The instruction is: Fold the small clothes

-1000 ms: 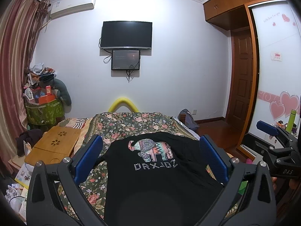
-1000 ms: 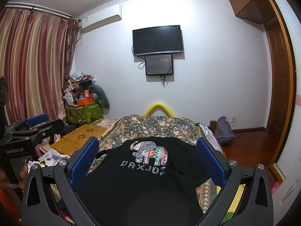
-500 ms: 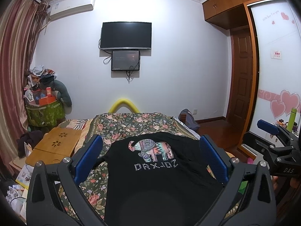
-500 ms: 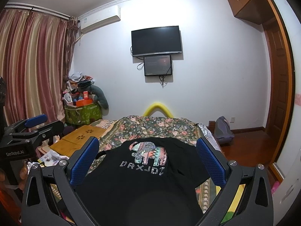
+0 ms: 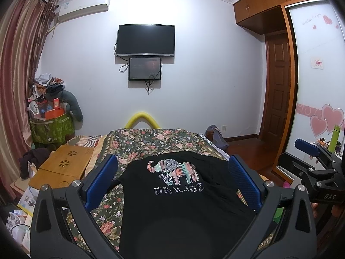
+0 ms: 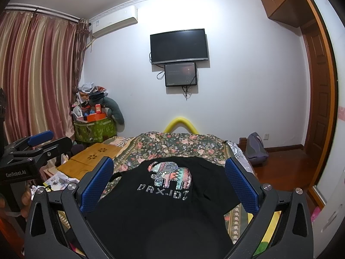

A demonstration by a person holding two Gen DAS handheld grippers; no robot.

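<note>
Nothing has moved since the earlier frames. Both my left tool [image 5: 172, 179] and right tool [image 6: 169, 178] gape wide, holding nothing, raised over the shirt [image 5: 179, 202]. Black, with an elephant print [image 5: 172, 170], it lies flat on the floral bed [image 5: 148, 142]. Beyond: TV [image 5: 145, 40] on the white wall, curtains [image 6: 36, 75] left, door [image 5: 280, 86] right.

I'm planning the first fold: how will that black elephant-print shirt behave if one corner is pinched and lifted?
The black shirt lies spread over the floral bedspread with soft wrinkles, so it is probably floppy and would drape from one pinch. It looks thin, so likely light. The studded elephant print may be slightly stiffer.
</note>
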